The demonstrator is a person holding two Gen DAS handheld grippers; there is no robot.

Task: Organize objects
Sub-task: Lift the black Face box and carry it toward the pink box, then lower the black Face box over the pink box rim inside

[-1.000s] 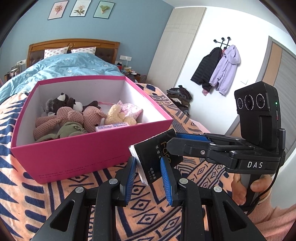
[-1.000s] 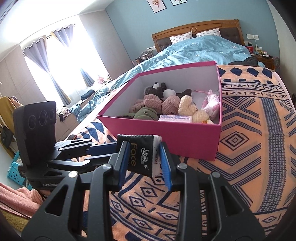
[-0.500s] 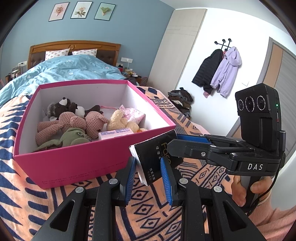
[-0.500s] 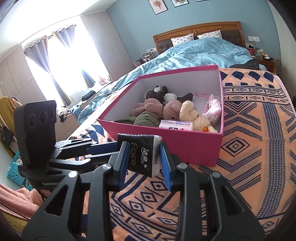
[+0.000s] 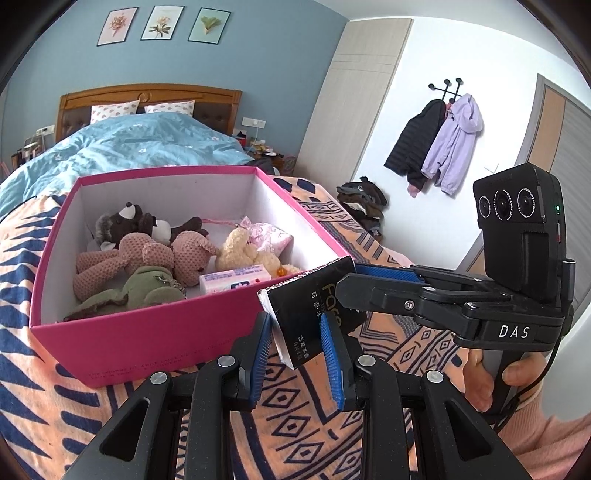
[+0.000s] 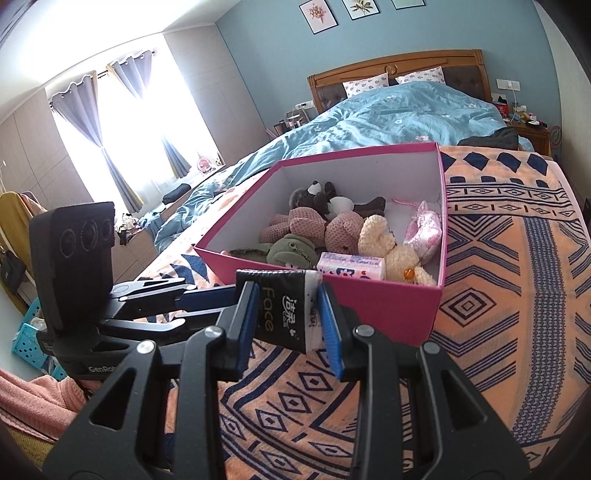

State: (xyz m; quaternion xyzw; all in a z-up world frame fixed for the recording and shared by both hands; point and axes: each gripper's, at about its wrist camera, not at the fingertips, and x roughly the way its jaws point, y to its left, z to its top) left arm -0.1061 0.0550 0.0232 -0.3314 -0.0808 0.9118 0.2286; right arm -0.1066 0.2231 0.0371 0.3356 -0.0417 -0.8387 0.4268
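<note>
Walls: blue-grey painted wall ahead, 3 framed botanical prints.
Bed: carved wooden headboard, rumpled blue duvet.
Window: bright curtained window, far left.

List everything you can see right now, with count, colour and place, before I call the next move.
Tissue pack: 1, black, held in the air before the box by both grippers.
Box: 1, pink, open, on the blanket.
Plush toys: several, brown, pink, green, cream, inside the box.
Small tissue packet: 1, pink and white, inside the box at its near wall.
Blanket: 1, orange and navy, on the bed.
Left gripper: shut on the pack.
Right gripper: shut on the pack.
</note>
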